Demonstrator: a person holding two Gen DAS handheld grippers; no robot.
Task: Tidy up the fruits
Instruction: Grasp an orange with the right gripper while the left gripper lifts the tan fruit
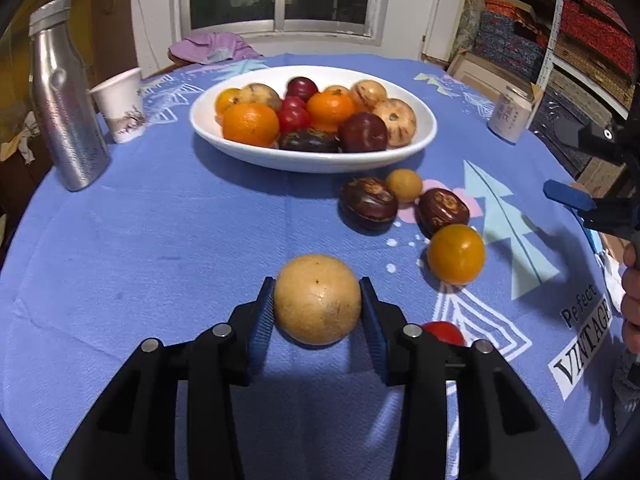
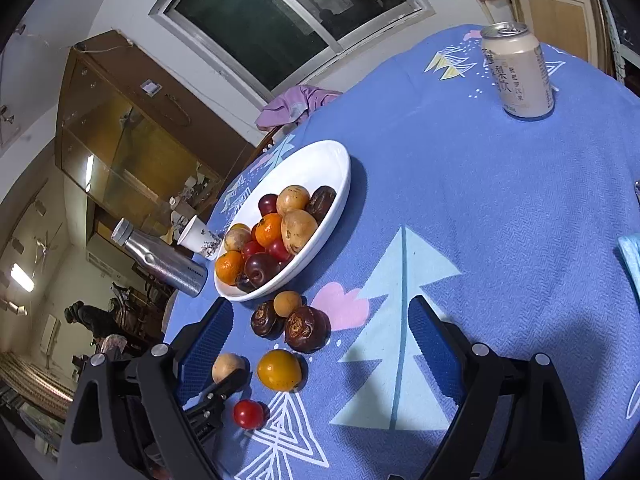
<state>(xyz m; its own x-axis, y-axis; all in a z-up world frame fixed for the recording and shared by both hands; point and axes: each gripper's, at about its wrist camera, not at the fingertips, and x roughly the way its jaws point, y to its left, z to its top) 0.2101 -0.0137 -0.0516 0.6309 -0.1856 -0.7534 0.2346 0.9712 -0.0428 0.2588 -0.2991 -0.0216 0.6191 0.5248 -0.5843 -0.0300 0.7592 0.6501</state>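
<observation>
- Fruits fill a white oval bowl [image 1: 416,136] at the middle of a round table under a blue patterned cloth [image 1: 140,248]: oranges, dark red plums, small red ones and tan, speckled ones lie heaped together.
- Left gripper [image 1: 318,300] sits low over the cloth in front of the bowl, its blue-padded jaws set on either side of a round tan fruit [image 1: 317,299] and touching it on both flanks; the fruit rests on the cloth.
- Right gripper [image 2: 320,344] hovers over the cloth to the right of the loose fruit, jaws spread wide and holding nothing; beneath it lies a pale blue tree print.
- Silver metal bottle [image 1: 64,96] stands upright at the table's left edge, with a white paper cup [image 1: 120,106] just beside it.
- Pale drink can [image 2: 518,72] stands upright near the far right edge, well apart from the bowl.
- Two dark brown, wrinkled fruits [image 1: 368,202] lie just in front of the bowl, a small tan fruit [image 1: 404,185] between them.
- Yellow-orange fruit [image 1: 456,254] lies nearer the left gripper, to the right of the tan fruit.
- Small red fruit [image 2: 248,414] sits closest to the table's near edge, partly hidden behind the left gripper's right finger in the left wrist view.
</observation>
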